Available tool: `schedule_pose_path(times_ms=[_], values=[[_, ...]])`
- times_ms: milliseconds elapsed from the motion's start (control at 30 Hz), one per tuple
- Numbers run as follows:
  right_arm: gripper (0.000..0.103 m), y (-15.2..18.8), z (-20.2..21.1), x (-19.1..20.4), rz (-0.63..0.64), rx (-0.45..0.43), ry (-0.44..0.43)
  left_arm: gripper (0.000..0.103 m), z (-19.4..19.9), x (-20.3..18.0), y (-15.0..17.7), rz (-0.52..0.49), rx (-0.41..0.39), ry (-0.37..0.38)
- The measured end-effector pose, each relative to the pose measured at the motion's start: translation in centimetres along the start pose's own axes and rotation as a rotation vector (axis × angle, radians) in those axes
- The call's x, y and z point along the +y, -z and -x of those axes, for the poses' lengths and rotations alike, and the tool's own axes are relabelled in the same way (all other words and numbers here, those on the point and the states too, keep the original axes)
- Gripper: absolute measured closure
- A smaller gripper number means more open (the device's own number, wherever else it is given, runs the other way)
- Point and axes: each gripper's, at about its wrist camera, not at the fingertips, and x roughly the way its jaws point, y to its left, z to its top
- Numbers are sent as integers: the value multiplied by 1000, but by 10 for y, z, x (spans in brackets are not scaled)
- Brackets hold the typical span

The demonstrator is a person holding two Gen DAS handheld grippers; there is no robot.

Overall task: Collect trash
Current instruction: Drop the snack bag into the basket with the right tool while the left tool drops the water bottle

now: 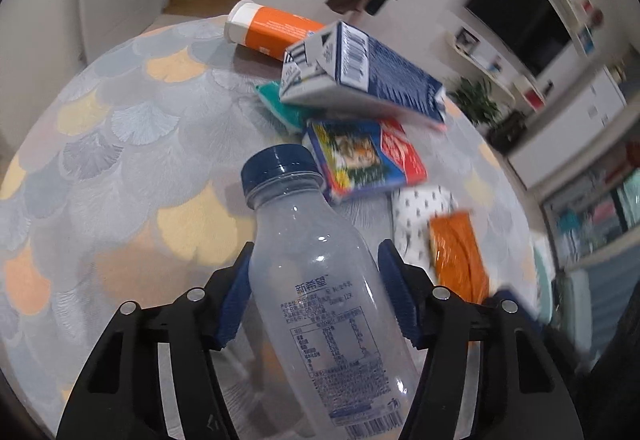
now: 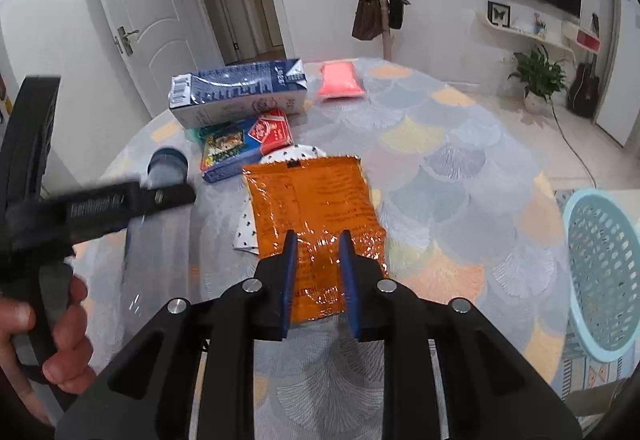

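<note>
My left gripper [image 1: 314,256] is shut on a clear plastic bottle [image 1: 320,280] with a dark blue cap, held above the table. Beyond it lie a blue milk carton [image 1: 372,76], an orange canister [image 1: 268,26], a teal packet [image 1: 280,108], a colourful box [image 1: 364,156] and a white dotted paper [image 1: 416,208]. My right gripper [image 2: 318,240] has its jaws a small gap apart over the near end of an orange foil wrapper [image 2: 316,200] lying on the table; whether the pads touch it is unclear. The bottle [image 2: 166,168] and left gripper [image 2: 100,204] show at left in the right wrist view.
The round table [image 2: 460,176] has a scalloped cloth. A light blue plastic basket [image 2: 604,272] stands off its right edge. A pink packet [image 2: 340,80] lies at the far side. The milk carton [image 2: 240,92] and colourful box [image 2: 244,144] lie behind the wrapper.
</note>
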Motion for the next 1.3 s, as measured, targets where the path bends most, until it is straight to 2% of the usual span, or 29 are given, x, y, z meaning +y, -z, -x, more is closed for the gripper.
schedule_pose_path(times_ms=[100,200,333,467,600,733,1067,1300], values=[[25,-4,2,4,4,-1,-11,44,12,6,13,-64,11,6],[25,-10,2,12,52,-3,15,44,22,10,25,-126,14,-2],[16,-18,-19,16,91,60,29,44,36,16,40,-180,22,15],[17,-18,-43,13,90,130,52,44,42,11,45,-221,12,27],[48,-11,-41,9,85,131,54,44,46,2,47,-260,6,48],[65,-3,-26,4,70,117,44,44,50,-11,49,-305,-9,73],[67,-6,42,-33,-26,-28,79,44,61,-61,47,-434,-71,157],[67,-14,95,-77,-90,-149,178,44,61,-117,36,-525,-111,222]])
